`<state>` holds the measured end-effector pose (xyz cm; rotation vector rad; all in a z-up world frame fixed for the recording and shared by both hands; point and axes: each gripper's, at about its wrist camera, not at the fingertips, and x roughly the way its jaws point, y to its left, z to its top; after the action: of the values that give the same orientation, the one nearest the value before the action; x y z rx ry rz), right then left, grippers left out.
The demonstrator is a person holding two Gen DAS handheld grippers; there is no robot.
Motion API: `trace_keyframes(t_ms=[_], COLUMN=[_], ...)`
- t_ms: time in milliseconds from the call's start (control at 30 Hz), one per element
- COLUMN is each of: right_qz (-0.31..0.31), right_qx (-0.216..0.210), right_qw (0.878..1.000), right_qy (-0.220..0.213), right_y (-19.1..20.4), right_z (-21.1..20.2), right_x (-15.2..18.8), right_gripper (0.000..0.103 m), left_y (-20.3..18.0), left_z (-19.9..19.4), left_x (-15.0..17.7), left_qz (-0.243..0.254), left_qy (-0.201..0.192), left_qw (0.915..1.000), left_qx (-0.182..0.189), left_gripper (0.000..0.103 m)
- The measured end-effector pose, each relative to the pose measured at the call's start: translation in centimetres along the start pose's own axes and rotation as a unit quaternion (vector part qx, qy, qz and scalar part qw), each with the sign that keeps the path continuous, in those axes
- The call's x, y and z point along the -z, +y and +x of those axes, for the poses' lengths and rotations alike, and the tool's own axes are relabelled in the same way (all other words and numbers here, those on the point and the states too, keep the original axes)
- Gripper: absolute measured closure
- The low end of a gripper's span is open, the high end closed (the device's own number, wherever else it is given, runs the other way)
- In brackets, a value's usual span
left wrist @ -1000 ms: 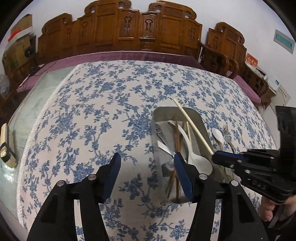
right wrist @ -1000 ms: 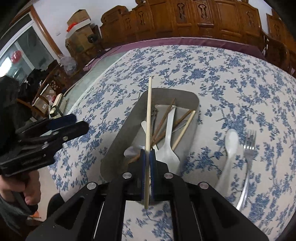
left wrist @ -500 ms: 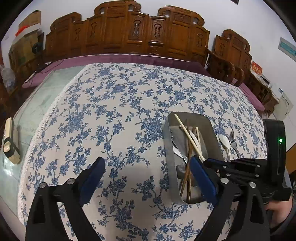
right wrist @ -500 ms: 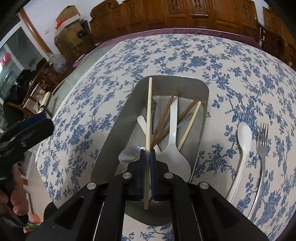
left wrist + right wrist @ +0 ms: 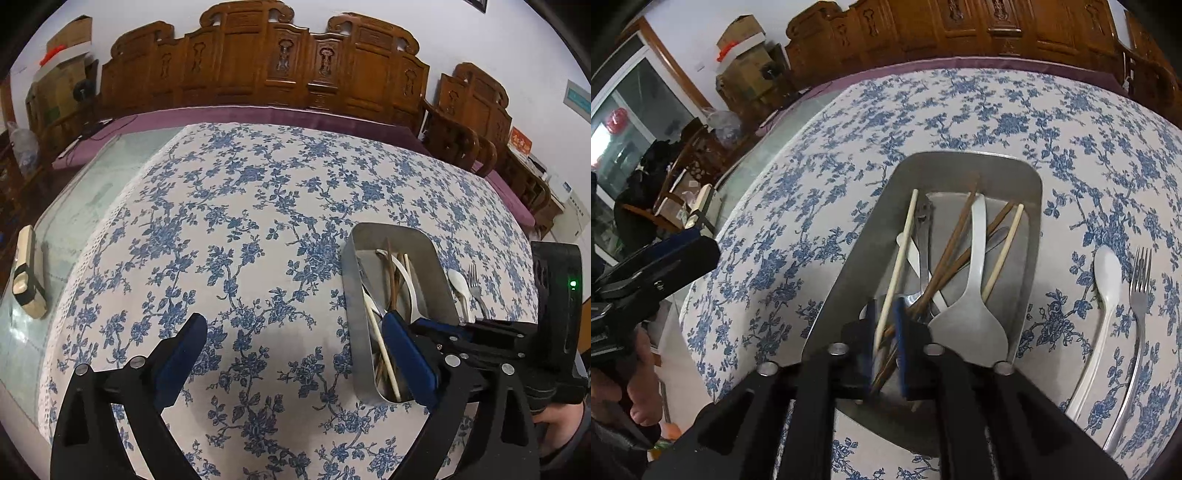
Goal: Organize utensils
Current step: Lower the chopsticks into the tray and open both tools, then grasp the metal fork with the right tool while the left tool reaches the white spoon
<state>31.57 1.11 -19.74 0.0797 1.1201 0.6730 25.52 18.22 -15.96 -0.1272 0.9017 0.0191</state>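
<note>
The right gripper (image 5: pixel 884 332) is low over the near end of the metal tray (image 5: pixel 849 266). Its jaws are opening, and the pale chopstick (image 5: pixel 897 258) lies between the blue pads; it looks free of them, but I cannot tell if one pad touches it. The chopstick leans along the left wall of the tray, with its far tip near the far left corner.

The left gripper (image 5: pixel 291 354) is wide open and empty. It hangs over bare tablecloth (image 5: pixel 240 229), to the left of the tray; its right pad is just beside the tray's near left wall.

Inside the tray lie also two brown chopsticks (image 5: pixel 953 243), crossed, a second pale chopstick (image 5: pixel 1003 251) by the right wall, a big metal spoon (image 5: pixel 971 295) with its bowl at the near end, and some more metal pieces under them, which I cannot name. They overlap each other and fill the near end, just in front of the right pads.

To the right of the tray, on the cloth, lie a white spoon (image 5: pixel 1104 284) and a fork (image 5: pixel 1137 295), side by side, close together but apart from the tray.

The cloth is open to the left and beyond the tray. Its left edge meets a glass top, where a small pale block (image 5: pixel 27 273) lies. Carved wooden chairs (image 5: pixel 280 62) stand behind the far edge of the table.
</note>
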Motion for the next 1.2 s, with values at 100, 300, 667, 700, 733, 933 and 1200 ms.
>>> trace_keyframes(t_ms=[100, 300, 667, 700, 733, 933, 1200], right_qz=[-0.011, -0.039, -0.049, -0.043, -0.038, -0.009, 0.0], right_qx=[0.004, 0.031, 0.104, 0.113, 0.121, 0.157, 0.157], right_qw=[1.0, 0.998, 0.991, 0.99, 0.99, 0.987, 0.988], right_qy=[-0.014, -0.048, -0.072, -0.071, -0.068, -0.042, -0.009], right_y=[-0.2, -1.3, -6.9, -7.8, -8.8, -13.8, -16.4], right_z=[-1.2, -4.8, -10.4, -10.7, -10.8, -10.0, -7.3], right_x=[0.2, 0.8, 3.8, 4.2, 4.6, 6.2, 6.4], right_gripper=[0.083, 0.083, 0.076, 0.075, 0.074, 0.067, 0.068], left_y=[-0.4, -1.8, -6.5, -7.0, -7.6, -11.4, -15.2], left_z=[-0.1, -0.2, 0.4, 0.5, 0.5, 1.1, 2.1], left_x=[0.0, -0.1, -0.1, 0.0, 0.0, 0.6, 1.4], left_qz=[0.007, 0.017, 0.046, 0.049, 0.053, 0.084, 0.112], left_qy=[0.0, -0.001, 0.003, 0.004, 0.006, 0.014, 0.027], left_qw=[1.0, 0.9998, 0.9983, 0.998, 0.9976, 0.994, 0.9898], left_qx=[0.0, 0.006, 0.035, 0.039, 0.044, 0.069, 0.083], left_gripper=[0.011, 0.011, 0.011, 0.011, 0.011, 0.011, 0.011])
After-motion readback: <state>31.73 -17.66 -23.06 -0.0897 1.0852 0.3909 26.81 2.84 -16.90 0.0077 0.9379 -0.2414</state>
